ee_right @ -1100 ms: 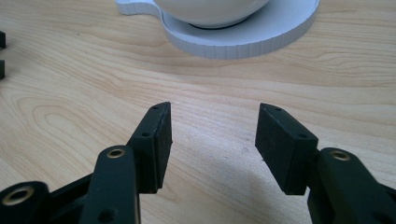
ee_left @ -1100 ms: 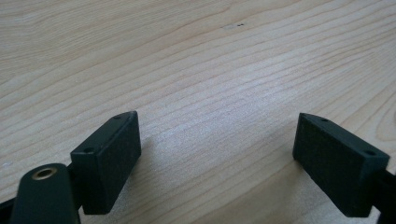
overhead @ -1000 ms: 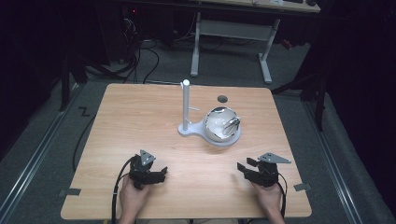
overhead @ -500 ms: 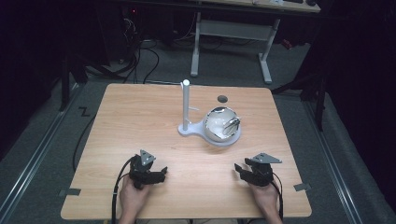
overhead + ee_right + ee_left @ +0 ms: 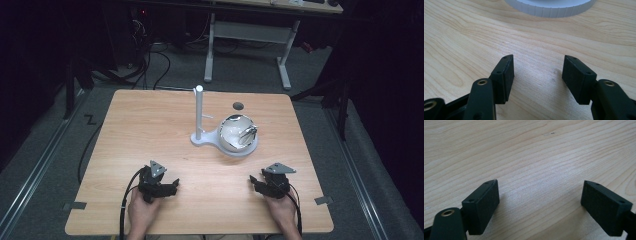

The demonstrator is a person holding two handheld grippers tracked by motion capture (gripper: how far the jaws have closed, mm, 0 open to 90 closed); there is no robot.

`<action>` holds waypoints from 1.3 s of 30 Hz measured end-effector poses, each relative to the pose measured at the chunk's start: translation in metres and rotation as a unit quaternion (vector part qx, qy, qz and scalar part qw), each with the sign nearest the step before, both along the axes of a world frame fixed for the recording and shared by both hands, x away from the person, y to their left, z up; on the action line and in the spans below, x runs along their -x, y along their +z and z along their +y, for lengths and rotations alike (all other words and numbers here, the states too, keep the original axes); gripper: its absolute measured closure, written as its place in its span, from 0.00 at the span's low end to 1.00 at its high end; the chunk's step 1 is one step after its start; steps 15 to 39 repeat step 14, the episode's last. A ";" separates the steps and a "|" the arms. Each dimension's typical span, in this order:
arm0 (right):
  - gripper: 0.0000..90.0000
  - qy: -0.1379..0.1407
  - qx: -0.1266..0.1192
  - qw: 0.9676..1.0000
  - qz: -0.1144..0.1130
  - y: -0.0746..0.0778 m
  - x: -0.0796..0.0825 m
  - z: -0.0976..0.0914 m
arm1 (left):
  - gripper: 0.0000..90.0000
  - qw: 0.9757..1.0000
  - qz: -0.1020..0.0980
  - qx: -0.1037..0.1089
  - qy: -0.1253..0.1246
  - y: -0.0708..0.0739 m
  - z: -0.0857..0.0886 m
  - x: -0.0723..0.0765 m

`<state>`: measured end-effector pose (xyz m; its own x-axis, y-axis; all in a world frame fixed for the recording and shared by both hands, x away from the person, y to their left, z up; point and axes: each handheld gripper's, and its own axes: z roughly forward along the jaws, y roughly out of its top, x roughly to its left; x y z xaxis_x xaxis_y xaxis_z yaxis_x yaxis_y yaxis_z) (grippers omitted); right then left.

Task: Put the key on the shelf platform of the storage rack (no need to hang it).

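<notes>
Stand: white stand [image 5: 200, 120] with its upright post, mid-surface [image 5: 140, 130].
Bowl: shiny bowl [image 5: 237, 134] touching the stand's base.
Left tool [image 5: 167, 186]: well short of the stand, jaws spread, empty.
Right tool [image 5: 257, 184]: nearer the bowl, jaws spread, empty.

Right gripper [image 5: 263, 184] now slightly leftward.
</notes>
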<state>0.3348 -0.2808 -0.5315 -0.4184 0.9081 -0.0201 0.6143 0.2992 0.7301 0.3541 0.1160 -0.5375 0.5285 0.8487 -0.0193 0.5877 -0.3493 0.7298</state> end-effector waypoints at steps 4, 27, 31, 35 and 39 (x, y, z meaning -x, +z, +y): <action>0.46 -0.003 0.002 1.000 0.000 0.000 0.000 0.000 | 0.17 1.000 0.000 -0.001 0.000 0.000 0.000 0.000; 0.46 -0.004 0.002 1.000 0.000 0.000 0.000 0.000 | 0.17 1.000 0.000 -0.001 0.000 0.000 0.000 0.000; 0.46 -0.004 0.002 1.000 0.000 0.000 0.000 0.000 | 0.17 1.000 0.000 -0.001 0.000 0.000 0.000 0.000; 0.46 -0.004 0.002 1.000 0.000 0.000 0.000 0.000 | 0.17 1.000 0.000 -0.001 0.000 0.000 0.000 0.000; 0.46 -0.004 0.002 1.000 0.000 0.000 0.000 0.000 | 0.17 1.000 0.000 -0.001 0.000 0.000 0.000 0.000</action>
